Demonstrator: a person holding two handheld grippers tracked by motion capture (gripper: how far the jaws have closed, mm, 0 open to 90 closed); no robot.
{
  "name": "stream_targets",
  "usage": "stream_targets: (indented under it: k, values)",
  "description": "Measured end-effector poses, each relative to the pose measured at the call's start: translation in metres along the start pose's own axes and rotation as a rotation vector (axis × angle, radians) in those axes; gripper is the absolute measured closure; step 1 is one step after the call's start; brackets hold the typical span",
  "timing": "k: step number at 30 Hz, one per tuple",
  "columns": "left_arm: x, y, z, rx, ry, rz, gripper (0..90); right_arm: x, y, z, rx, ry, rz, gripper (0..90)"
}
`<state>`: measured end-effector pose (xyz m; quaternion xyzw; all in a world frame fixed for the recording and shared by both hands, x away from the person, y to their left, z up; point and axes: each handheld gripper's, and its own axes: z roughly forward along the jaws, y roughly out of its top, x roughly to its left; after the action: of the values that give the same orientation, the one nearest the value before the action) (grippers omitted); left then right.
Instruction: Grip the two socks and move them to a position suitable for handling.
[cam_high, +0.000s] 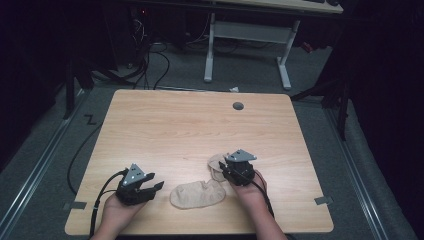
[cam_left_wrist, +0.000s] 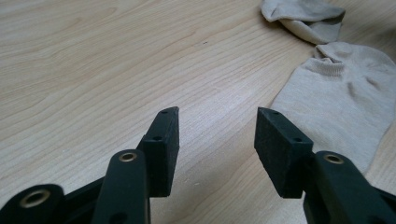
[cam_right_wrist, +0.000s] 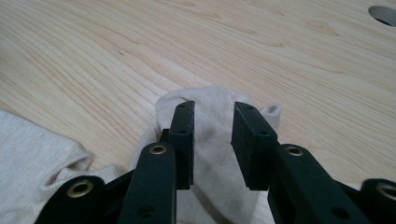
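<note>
Two beige socks lie near the front of the wooden table (cam_high: 190, 125). One sock (cam_high: 197, 194) (cam_left_wrist: 341, 93) (cam_right_wrist: 32, 158) lies flat between my hands. The other, crumpled sock (cam_high: 216, 163) (cam_left_wrist: 303, 16) (cam_right_wrist: 215, 135) sits just beyond it to the right. My right gripper (cam_high: 226, 169) (cam_right_wrist: 213, 106) hovers low over the crumpled sock, jaws apart on either side of a fold, with sock fabric showing in the gap. My left gripper (cam_high: 157, 186) (cam_left_wrist: 217, 112) stands open over bare wood, just left of the flat sock, and holds nothing.
A grey cable hole (cam_high: 238, 105) (cam_right_wrist: 385, 14) sits near the table's far edge. Beyond the table stand a white-legged desk (cam_high: 250, 35) and floor cables (cam_high: 150, 60). Bare wood stretches across the table's middle and back.
</note>
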<state>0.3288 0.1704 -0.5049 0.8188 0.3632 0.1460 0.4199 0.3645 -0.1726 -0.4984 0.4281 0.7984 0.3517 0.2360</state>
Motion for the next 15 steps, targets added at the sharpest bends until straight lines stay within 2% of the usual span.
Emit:
stream_targets:
  k: [4, 7, 10, 13, 15]
  values:
    - [0.004, 0.0, 0.002, 0.003, -0.001, 0.002, 50.3, 0.006, 0.008, 0.007, 0.017, 0.022, -0.006, 68.3]
    - [0.005, 0.0, 0.003, 0.007, 0.001, 0.006, 50.3, 0.013, 0.015, 0.015, 0.039, 0.035, -0.031, 64.0]
    - [0.005, 0.0, 0.003, 0.007, -0.001, 0.008, 50.3, 0.016, 0.018, 0.021, 0.051, 0.047, -0.023, 61.8]
    - [0.003, 0.0, 0.002, 0.004, -0.003, 0.008, 50.3, 0.021, 0.023, 0.034, 0.083, 0.048, -0.044, 58.7]
    - [0.002, 0.001, 0.001, 0.003, -0.004, 0.014, 50.3, 0.022, 0.023, 0.043, 0.125, 0.043, -0.059, 58.8]
